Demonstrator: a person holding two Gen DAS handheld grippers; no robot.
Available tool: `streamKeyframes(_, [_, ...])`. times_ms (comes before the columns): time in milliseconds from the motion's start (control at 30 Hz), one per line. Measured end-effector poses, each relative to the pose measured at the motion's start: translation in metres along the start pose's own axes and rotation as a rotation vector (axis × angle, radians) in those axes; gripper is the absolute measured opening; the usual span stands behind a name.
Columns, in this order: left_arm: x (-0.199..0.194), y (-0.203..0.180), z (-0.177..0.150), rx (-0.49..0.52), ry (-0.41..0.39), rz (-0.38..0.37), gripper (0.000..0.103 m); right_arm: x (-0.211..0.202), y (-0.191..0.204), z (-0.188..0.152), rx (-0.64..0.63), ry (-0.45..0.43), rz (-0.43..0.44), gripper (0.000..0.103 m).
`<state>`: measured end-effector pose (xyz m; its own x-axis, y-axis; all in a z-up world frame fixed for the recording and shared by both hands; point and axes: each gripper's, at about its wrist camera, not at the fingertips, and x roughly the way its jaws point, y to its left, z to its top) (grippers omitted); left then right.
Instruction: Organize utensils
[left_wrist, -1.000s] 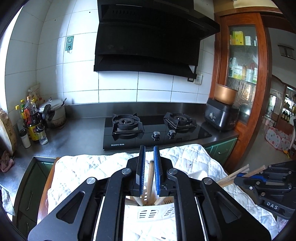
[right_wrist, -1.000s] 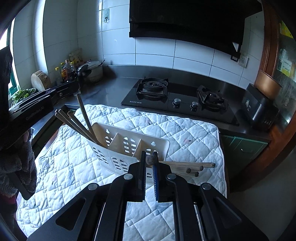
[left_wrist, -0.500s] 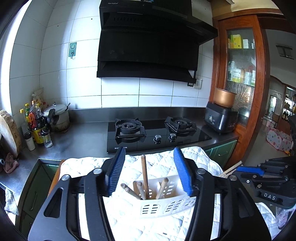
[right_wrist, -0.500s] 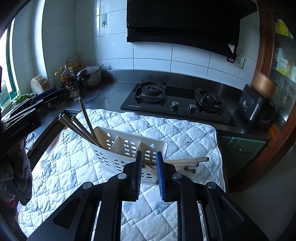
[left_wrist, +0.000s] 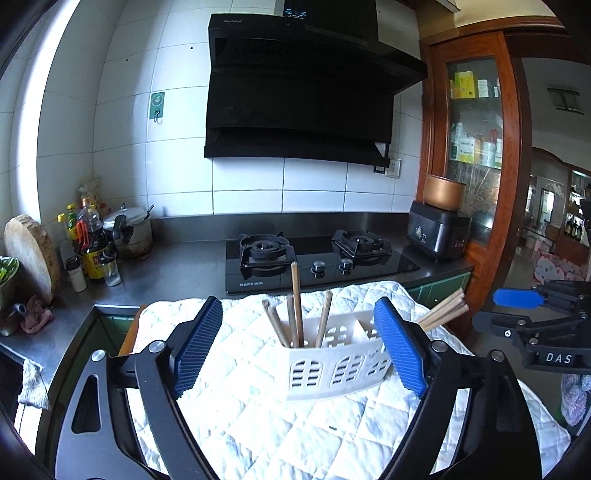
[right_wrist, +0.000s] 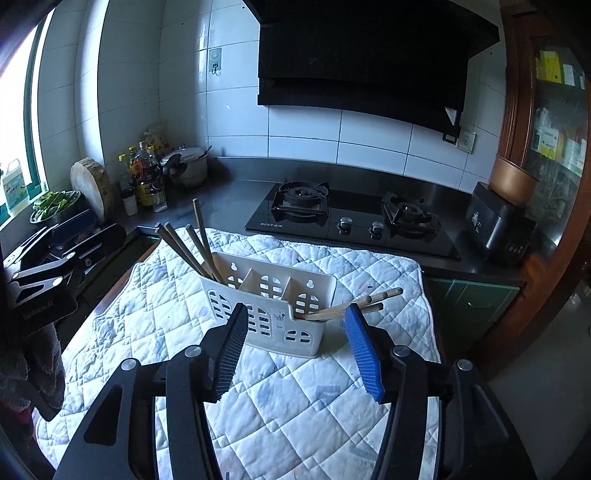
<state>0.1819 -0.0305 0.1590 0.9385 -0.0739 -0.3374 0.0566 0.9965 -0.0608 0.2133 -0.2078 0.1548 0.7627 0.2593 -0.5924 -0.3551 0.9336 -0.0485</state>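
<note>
A white slotted utensil holder (left_wrist: 334, 360) (right_wrist: 269, 301) with three compartments stands on a quilted white cloth (left_wrist: 258, 424) (right_wrist: 295, 398). Several wooden chopsticks (left_wrist: 295, 304) (right_wrist: 192, 243) stand in its left compartment. More chopsticks (right_wrist: 354, 304) (left_wrist: 441, 312) lean out of its right compartment. My left gripper (left_wrist: 299, 347) is open and empty, just in front of the holder. My right gripper (right_wrist: 295, 347) is open and empty, just in front of the holder's right end. Each gripper shows at the edge of the other's view.
Behind the cloth is a black two-burner gas hob (left_wrist: 314, 254) (right_wrist: 351, 218) under a range hood. Bottles (left_wrist: 90, 247), a pot and a round wooden board (left_wrist: 31, 251) stand at the back left. A black appliance (left_wrist: 439, 232) stands at the right by a wooden cabinet.
Both grippers opened, let go of the chopsticks they held, now in the holder, and drew back from it.
</note>
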Motion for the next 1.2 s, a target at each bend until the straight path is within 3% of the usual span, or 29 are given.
streamKeyframes(133, [-0.014, 0.003, -0.015, -0.017, 0.015, 0.000, 0.088, -0.010, 0.008, -0.013, -0.012, -0.015, -0.021, 0.067])
streamKeyframes(367, [-0.034, 0.011, -0.041, -0.061, 0.043, -0.017, 0.092, -0.026, 0.022, -0.040, -0.020, -0.045, -0.033, 0.079])
streamKeyframes(967, [-0.075, 0.022, -0.095, -0.080, 0.077, 0.012, 0.095, -0.039, 0.043, -0.090, 0.003, -0.058, -0.045, 0.092])
streamKeyframes(1200, [-0.087, 0.017, -0.112, -0.091, 0.103, 0.008, 0.095, -0.040, 0.043, -0.110, 0.065, -0.046, -0.004, 0.095])
